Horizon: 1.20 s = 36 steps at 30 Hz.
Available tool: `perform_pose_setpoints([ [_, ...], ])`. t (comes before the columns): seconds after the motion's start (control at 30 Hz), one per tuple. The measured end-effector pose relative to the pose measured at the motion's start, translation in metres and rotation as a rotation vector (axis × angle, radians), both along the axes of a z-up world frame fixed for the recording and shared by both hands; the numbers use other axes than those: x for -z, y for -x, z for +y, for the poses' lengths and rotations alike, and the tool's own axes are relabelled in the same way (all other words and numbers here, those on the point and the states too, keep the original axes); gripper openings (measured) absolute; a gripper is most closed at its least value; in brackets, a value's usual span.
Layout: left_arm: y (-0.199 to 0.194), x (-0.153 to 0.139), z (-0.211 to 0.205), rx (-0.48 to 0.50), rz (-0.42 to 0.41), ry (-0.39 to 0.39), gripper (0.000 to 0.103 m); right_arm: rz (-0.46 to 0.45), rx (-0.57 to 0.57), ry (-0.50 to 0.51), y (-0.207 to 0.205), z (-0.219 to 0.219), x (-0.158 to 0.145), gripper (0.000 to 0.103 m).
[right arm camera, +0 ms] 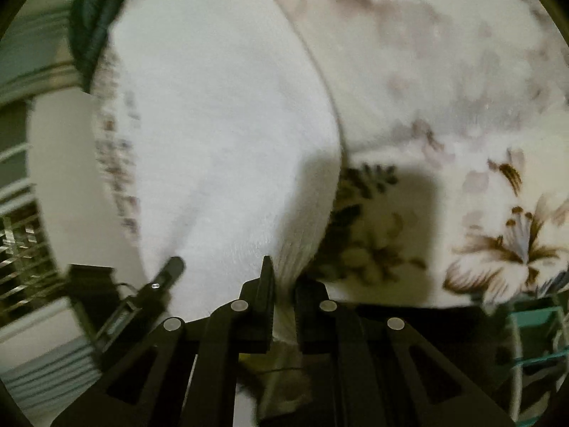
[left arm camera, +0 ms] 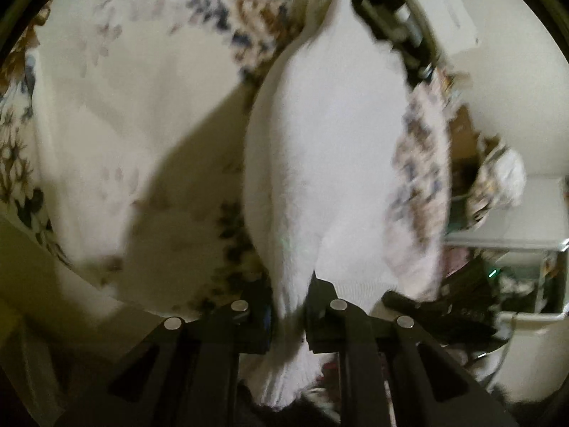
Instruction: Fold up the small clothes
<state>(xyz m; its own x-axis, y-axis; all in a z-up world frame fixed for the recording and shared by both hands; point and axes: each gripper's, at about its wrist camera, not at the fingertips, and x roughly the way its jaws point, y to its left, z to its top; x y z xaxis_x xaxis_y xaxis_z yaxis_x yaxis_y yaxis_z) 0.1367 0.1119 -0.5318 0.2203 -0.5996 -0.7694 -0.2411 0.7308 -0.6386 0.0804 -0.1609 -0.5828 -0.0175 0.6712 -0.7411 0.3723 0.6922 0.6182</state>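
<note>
Both views motion-blurred. Left tool [left arm camera: 290,315] pinches the ribbed edge of a white garment [left arm camera: 330,149]; cloth stretches away from its fingers, lifted above a floral bedspread [left arm camera: 117,89], shadow cast beneath. Right tool [right arm camera: 284,297] is clamped on the same white garment [right arm camera: 220,124] at its ribbed hem. In the right view the other tool's tip shows at lower left, touching the cloth. Cluttered shelves [left arm camera: 515,267] beyond the bed edge
</note>
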Motion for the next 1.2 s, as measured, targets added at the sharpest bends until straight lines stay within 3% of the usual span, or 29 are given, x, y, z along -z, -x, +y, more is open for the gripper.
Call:
perform_pose_setpoints([
  [0.13, -0.041, -0.034, 0.004, -0.067, -0.051, 0.084, 0.011, -0.040, 0.080, -0.125, -0.021, -0.019, -0.042, 0.009],
  [0.27, -0.099, -0.048, 0.009, -0.098, -0.100, 0.137, 0.011, -0.093, 0.165, -0.194, -0.067, -0.069, -0.077, 0.009],
  [0.57, -0.274, -0.032, 0.002, -0.148, -0.137, 0.226, 0.012, -0.170, 0.330, -0.155, -0.252, -0.124, -0.101, 0.009],
  [0.7, -0.340, -0.020, 0.006, -0.156, -0.124, 0.234, 0.033, -0.169, 0.361, -0.118, -0.348, -0.133, -0.093, 0.014],
  [0.73, -0.353, -0.019, 0.010, -0.166, -0.139, 0.242, 0.041, -0.153, 0.382, -0.120, -0.362, -0.137, -0.086, 0.015],
  [0.77, -0.359, -0.020, 0.014, -0.170, -0.153, 0.250, 0.056, -0.141, 0.402, -0.131, -0.375, -0.138, -0.078, 0.017],
  [0.8, -0.364, -0.021, 0.020, -0.176, -0.173, 0.248, 0.060, -0.130, 0.414, -0.139, -0.387, -0.141, -0.071, 0.023],
  [0.87, -0.366, -0.023, 0.025, -0.166, -0.196, 0.221, 0.060, -0.151, 0.422, -0.132, -0.396, -0.146, -0.068, 0.042],
  [0.93, -0.364, -0.023, 0.025, -0.123, -0.213, 0.139, 0.060, -0.183, 0.401, -0.105, -0.395, -0.151, -0.071, 0.061],
  [1.13, -0.372, -0.008, -0.020, 0.089, -0.222, -0.094, 0.060, -0.239, 0.243, 0.048, -0.386, -0.145, -0.060, 0.062],
  [1.2, -0.378, -0.005, -0.033, 0.129, -0.255, -0.147, 0.050, -0.248, 0.165, 0.092, -0.391, -0.133, -0.055, 0.062],
])
